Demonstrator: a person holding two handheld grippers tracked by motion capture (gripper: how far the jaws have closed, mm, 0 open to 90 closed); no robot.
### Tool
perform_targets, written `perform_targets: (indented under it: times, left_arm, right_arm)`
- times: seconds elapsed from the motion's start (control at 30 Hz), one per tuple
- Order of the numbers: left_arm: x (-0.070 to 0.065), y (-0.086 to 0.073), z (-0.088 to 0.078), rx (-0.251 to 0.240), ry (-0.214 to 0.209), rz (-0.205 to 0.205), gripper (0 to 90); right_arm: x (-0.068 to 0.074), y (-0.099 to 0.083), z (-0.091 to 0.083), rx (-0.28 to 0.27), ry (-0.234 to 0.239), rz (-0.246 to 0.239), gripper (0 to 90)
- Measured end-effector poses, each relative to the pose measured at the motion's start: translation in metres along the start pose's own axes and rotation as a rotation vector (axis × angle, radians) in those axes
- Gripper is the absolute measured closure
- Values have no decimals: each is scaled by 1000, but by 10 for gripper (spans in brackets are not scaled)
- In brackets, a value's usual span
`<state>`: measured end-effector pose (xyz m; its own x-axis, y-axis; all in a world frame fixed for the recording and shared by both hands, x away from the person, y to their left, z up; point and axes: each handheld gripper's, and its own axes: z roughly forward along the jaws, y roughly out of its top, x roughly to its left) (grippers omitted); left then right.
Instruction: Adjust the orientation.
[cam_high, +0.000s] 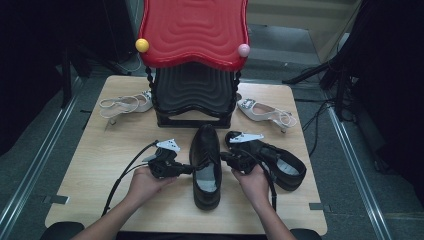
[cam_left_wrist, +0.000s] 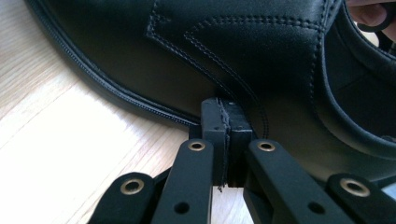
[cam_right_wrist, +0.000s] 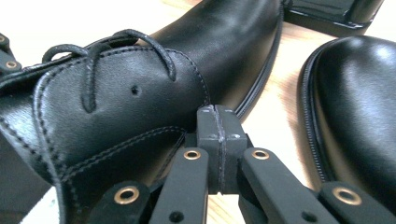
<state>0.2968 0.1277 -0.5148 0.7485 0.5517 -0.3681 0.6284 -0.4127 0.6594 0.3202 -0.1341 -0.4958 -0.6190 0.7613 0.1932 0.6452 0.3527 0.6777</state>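
- A black shoe (cam_high: 206, 165) stands in the middle of the table (cam_high: 90, 165), its toe pointing to 12 o'clock.
- The left gripper (cam_high: 189, 168) comes at the shoe from 9 o'clock. Its tips touch the shoe's side.
- In the left gripper view, the jaws are pressed together with nothing between them, right up against the shoe's (cam_left_wrist: 243, 56) stitched side.
- The right gripper (cam_high: 226, 158) comes at the same shoe from 3 o'clock.
- In the right gripper view, its jaws are pressed together too, with nothing between them. The tips sit just below the lace (cam_right_wrist: 93, 60) part of the shoe (cam_right_wrist: 121, 93).
- A second black shoe (cam_high: 280, 160) lies at 3 o'clock from the first, just beside the right hand (cam_high: 254, 182).
- The left hand (cam_high: 145, 184) sits at 8 o'clock from the first shoe.
- A rack (cam_high: 192, 95) with a red top (cam_high: 194, 30) stands at 12 o'clock.
- One white shoe (cam_high: 125, 104) lies at 10 o'clock, another white shoe (cam_high: 265, 112) at 2 o'clock.
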Motion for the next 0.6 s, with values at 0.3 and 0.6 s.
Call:
perform_targets:
  times: [0.3,0.6]
  left_arm:
    - [-2,4,8,-33,26,-1,900]
    - [4,7,-8,-47,-1,-2,713]
  right_arm:
    - [-10,1,-3,-3,-25,18,900]
    - [-7,3,-15,-30,2,23,860]
